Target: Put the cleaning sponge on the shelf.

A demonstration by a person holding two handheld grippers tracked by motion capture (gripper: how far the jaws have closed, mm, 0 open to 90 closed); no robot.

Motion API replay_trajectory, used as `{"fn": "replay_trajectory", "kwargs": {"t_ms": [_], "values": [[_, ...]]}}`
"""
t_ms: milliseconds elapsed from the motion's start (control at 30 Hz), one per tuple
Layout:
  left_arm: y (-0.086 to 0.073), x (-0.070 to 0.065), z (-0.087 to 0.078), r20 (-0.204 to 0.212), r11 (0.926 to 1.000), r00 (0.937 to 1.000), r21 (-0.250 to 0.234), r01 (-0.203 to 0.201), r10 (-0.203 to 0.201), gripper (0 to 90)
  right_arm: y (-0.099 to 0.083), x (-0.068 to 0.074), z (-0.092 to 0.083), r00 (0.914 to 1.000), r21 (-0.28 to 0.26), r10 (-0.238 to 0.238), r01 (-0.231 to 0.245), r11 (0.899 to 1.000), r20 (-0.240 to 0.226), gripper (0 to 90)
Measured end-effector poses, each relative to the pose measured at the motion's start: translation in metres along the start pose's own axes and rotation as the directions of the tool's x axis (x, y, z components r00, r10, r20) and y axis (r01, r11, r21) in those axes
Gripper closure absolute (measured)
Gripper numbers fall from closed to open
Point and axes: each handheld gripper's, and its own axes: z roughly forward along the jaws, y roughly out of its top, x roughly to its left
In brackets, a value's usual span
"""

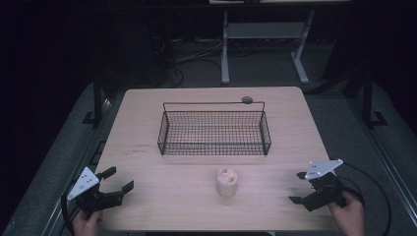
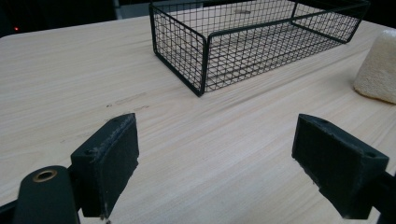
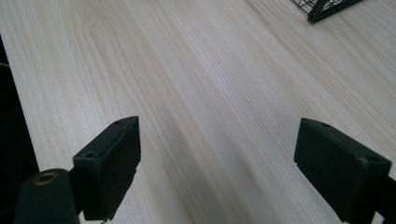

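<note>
High view: the left gripper (image 1: 119,180) and right gripper (image 1: 298,187) rest low over the near corners of the table (image 1: 147,128), both with jaws spread apart and nothing between them. The pale sponge-like block (image 1: 226,182) stands upright between the two — well apart from each. The wire basket (image 1: 214,132) sits beyond it.

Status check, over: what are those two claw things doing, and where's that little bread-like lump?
Left gripper open, empty, low at the table's near edge. Right gripper likewise. Pale lump upright between them, untouched, near side of wire basket. Nothing in the way.
</note>
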Motion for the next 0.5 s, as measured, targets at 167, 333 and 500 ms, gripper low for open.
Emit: {"fn": "replay_trajectory", "kwargs": {"t_ms": [167, 333, 500], "values": [[0.0, 0.0, 0.001, 0.001, 1.0, 1.0, 0.002, 0.0, 0.0, 13.9, 0.0, -0.001, 0.003, 1.0, 0.009, -0.004, 0.004, 1.0, -0.003, 14.3], [-0.001, 0.0, -0.001, -0.001, 1.0, 1.0, -0.001, 0.001, -0.001, 13.9, 0.004, 0.001, 0.005, 0.9998, 0.018, -0.013, 0.013, 1.0, -0.016, 14.3], [-0.001, 0.0, -0.003, -0.004, 0.9999, 1.0, -0.009, 0.007, -0.007, 13.9, 0.013, 0.004, 0.004, 0.9992, 0.021, -0.032, 0.033, 0.999, -0.022, 14.3]]}}
